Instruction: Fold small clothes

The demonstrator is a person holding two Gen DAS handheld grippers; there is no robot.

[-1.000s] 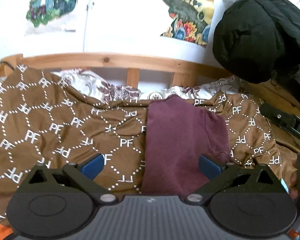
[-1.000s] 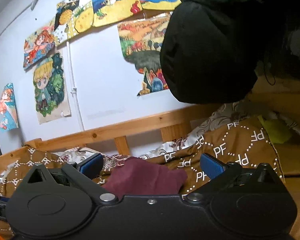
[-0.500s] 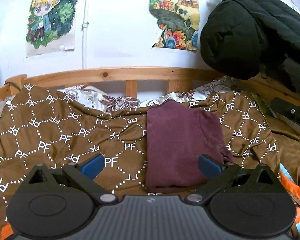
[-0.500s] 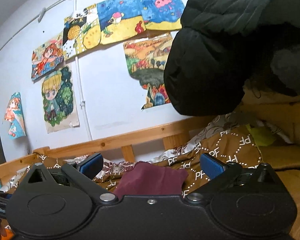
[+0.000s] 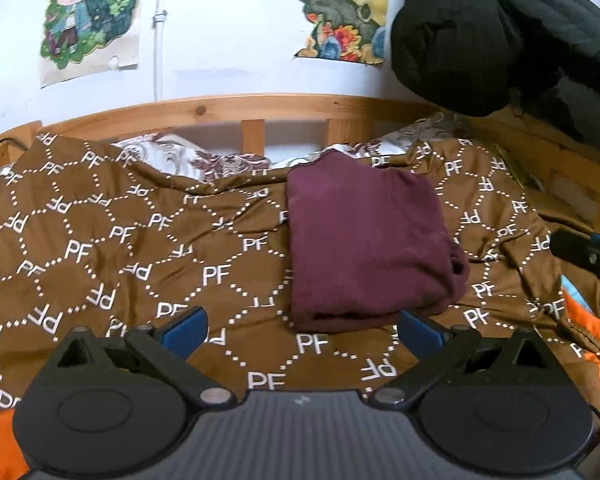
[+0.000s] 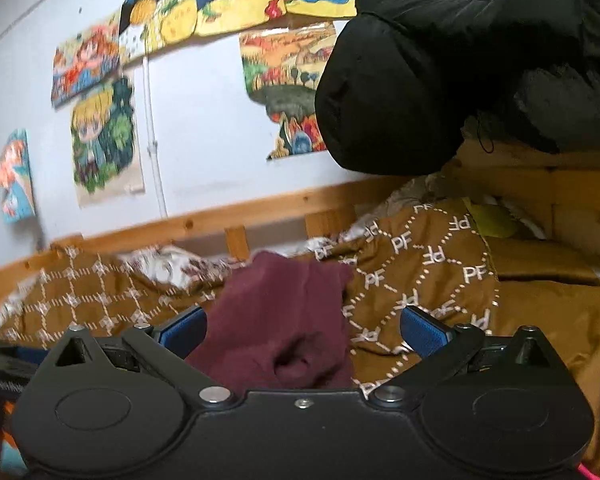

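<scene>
A folded maroon garment (image 5: 364, 240) lies as a neat rectangle on the brown "PF" patterned blanket (image 5: 140, 240). My left gripper (image 5: 302, 330) hovers open just in front of the garment's near edge, with nothing between its blue pads. In the right wrist view the same maroon garment (image 6: 284, 320) shows low and close, and my right gripper (image 6: 302, 332) stands open above its near end, holding nothing. A dark part of the right gripper (image 5: 584, 256) shows at the right edge of the left wrist view.
A wooden bed rail (image 5: 240, 110) runs behind the blanket below a white wall with cartoon posters (image 6: 104, 136). A bulky black jacket (image 6: 440, 68) hangs at the upper right. Orange fabric (image 5: 592, 332) peeks out at the blanket's right edge.
Both grippers have pulled back and risen from the folded garment; its whole near edge now shows in the left wrist view. The right wrist view has tilted down toward the garment.
</scene>
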